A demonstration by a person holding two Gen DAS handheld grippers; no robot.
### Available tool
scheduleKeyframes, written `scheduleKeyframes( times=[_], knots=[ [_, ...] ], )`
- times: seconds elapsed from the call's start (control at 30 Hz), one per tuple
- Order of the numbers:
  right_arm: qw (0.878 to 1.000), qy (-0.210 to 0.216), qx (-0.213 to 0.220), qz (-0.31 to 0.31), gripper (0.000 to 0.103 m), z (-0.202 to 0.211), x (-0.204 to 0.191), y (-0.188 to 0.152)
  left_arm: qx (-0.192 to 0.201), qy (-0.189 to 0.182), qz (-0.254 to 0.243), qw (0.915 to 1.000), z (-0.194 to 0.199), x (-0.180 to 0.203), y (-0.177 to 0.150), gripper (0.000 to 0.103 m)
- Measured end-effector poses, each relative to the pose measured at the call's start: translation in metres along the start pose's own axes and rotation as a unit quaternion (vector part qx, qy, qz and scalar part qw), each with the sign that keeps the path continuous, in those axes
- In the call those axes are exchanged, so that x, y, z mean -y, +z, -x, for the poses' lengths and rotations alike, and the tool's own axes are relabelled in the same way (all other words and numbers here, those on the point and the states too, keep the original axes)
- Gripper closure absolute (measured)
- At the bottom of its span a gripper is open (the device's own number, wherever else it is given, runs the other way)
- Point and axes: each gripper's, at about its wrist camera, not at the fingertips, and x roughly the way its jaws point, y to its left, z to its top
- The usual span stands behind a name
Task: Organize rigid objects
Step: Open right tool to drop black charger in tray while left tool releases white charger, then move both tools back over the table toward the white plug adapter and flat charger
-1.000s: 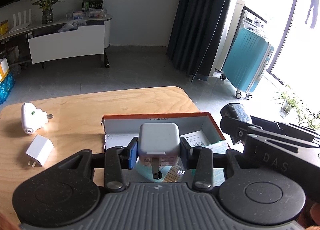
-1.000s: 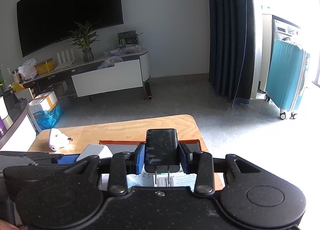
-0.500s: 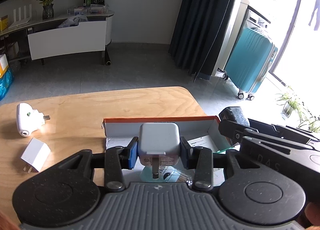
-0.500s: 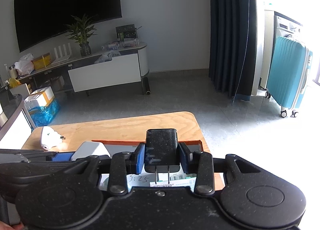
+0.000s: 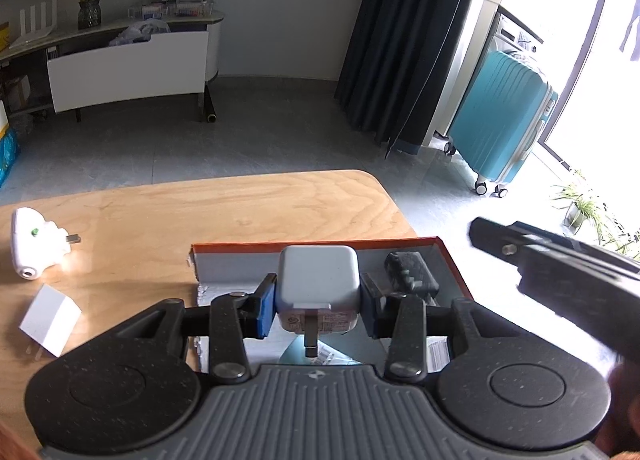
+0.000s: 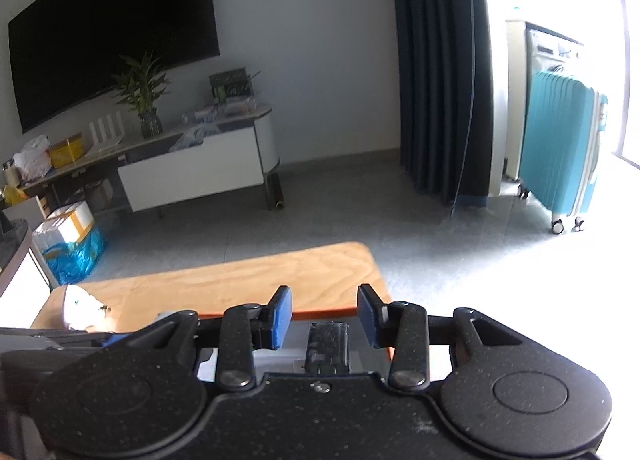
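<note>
White charger clamped between the blue pads of the left hand-held gripper, hanging over the open orange-edged box, prong end turned back toward the camera. Squarish body, rounded corners, pale grey-white shell, one metal prong jutting from a labelled face.

Black charger lying inside the box, below and between the fingers of the right hand-held gripper; jaws opening, pads standing clear of it on both sides, nothing pressed. Same black charger seen from the left wrist at the box's right end, just beside the white one. Dark, speckled, blocky; lower half cut off in the right wrist view by the gripper body.

Left of the box on the tabletop: rounded white plug with a green dot and a metal prong, and nearer the camera a small white cube adapter, both well apart from the box.

Box floor mostly hidden behind the left gripper; only scraps of paper and clear plastic visible there, print unreadable. Right gripper blurred at the right edge of the left wrist view. Right wrist view soft overall.
</note>
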Motion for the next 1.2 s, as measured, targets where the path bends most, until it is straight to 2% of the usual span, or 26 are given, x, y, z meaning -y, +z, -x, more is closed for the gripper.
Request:
scheduleKeyframes(
  times=[0.23,0.37,0.47,0.6,0.7,1.07,1.13,1.2],
  knots=[
    [1.0,-0.017,0.025,-0.003,0.051,0.02,0.007,0.002,-0.009,-0.027,-0.008,0.9996,-0.013,0.013,0.003,0.061],
    [0.999,-0.014,0.029,-0.006,0.048,0.028,0.009,0.003,-0.001,-0.025,-0.012,0.9996,-0.007,0.013,0.004,0.053],
    [1.0,-0.008,0.027,-0.006,0.046,0.031,0.006,0.004,0.002,-0.017,-0.011,0.9998,0.001,0.01,0.004,0.052],
    [1.0,0.0,0.028,0.003,0.037,0.036,-0.005,0.006,0.005,0.004,-0.008,0.9999,0.014,0.004,0.002,0.038],
    [1.0,0.007,0.027,0.008,0.035,0.04,-0.013,0.006,0.007,0.021,-0.007,0.9997,0.025,-0.003,0.001,0.03],
    [0.999,0.03,0.02,0.032,0.031,0.052,-0.053,0.005,0.023,0.07,0.011,0.9972,0.066,-0.032,-0.006,0.008],
    [0.998,0.035,0.019,0.038,0.025,0.054,-0.062,0.004,0.028,0.079,0.015,0.9964,0.073,-0.038,-0.009,0.003],
    [0.998,0.038,0.019,0.044,0.024,0.056,-0.07,0.003,0.03,0.088,0.017,0.9955,0.081,-0.043,-0.011,0.0]
  ],
)
